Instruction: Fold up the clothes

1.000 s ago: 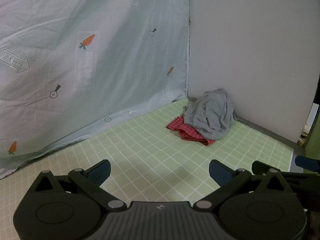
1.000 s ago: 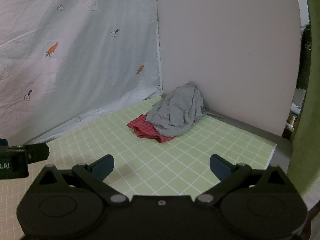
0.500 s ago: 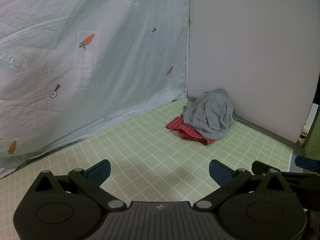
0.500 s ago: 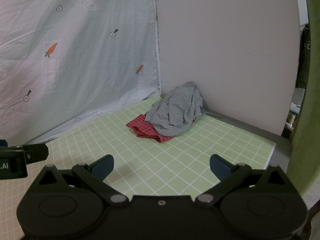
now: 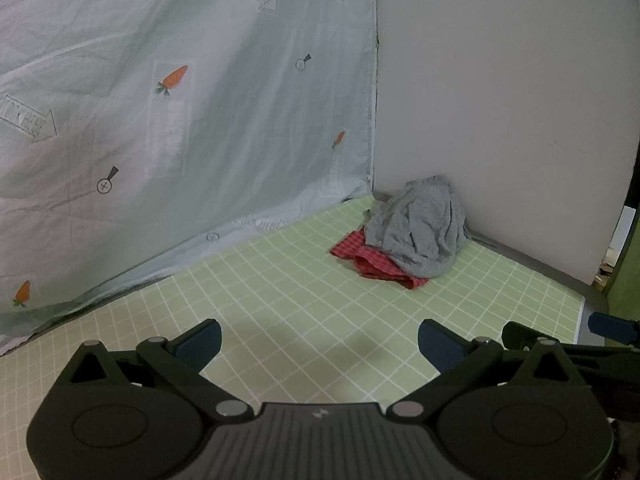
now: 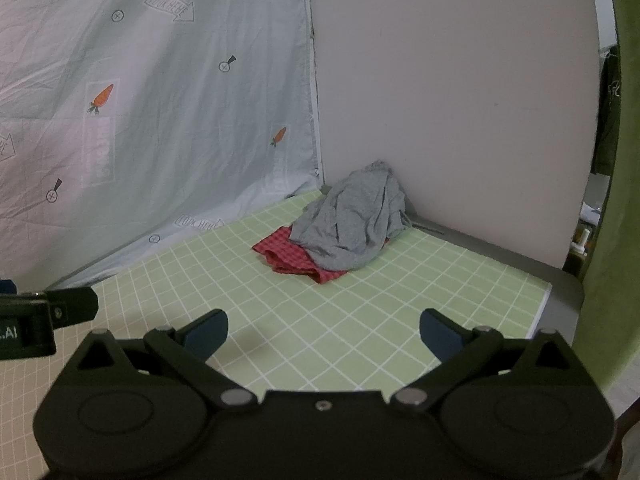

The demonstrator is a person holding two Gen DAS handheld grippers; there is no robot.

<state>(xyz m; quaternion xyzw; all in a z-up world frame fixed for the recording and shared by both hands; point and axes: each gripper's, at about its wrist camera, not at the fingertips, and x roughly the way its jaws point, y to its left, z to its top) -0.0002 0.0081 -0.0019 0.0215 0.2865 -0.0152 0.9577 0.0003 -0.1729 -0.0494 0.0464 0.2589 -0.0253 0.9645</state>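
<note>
Backdrop: printed sheet point(image 5: 180, 128) hangs ahead and to the left of both your tongs; a plain wall point(image 6: 460, 100) stands ahead and to the right, and the two meet in the corner straight in front.
Surface: green grid mat point(image 5: 304, 304) runs from under your fingertips out to that corner; its right edge lies just off the right tongs' outer side.
Clothes: grey garment point(image 6: 352, 220) sits crumpled in a heap well ahead of both tongs, pushed into the corner and leaning against the wall. It lies on top of a red checked garment point(image 6: 288, 256), whose edge pokes out on the near-left side.
Left gripper point(image 5: 319, 344): spread wide and empty, poised above bare mat, well short of the pile.
Right gripper point(image 6: 323, 330): likewise wide apart with nothing between the pads, just beside the left one.
Stage: nothing is folded yet, by the look of it; you have to fetch a garment first.
Risk, double pick: pinch deep into the heap and you will probably catch the red cloth with the grey.
Risk, blind grab: no hem or collar shows in the grey bundle, so a random pinch may lift it twisted.
Risk, wall: the pile hugs the corner; drive straight in and your fingertips could strike the wall or snag the sheet.
</note>
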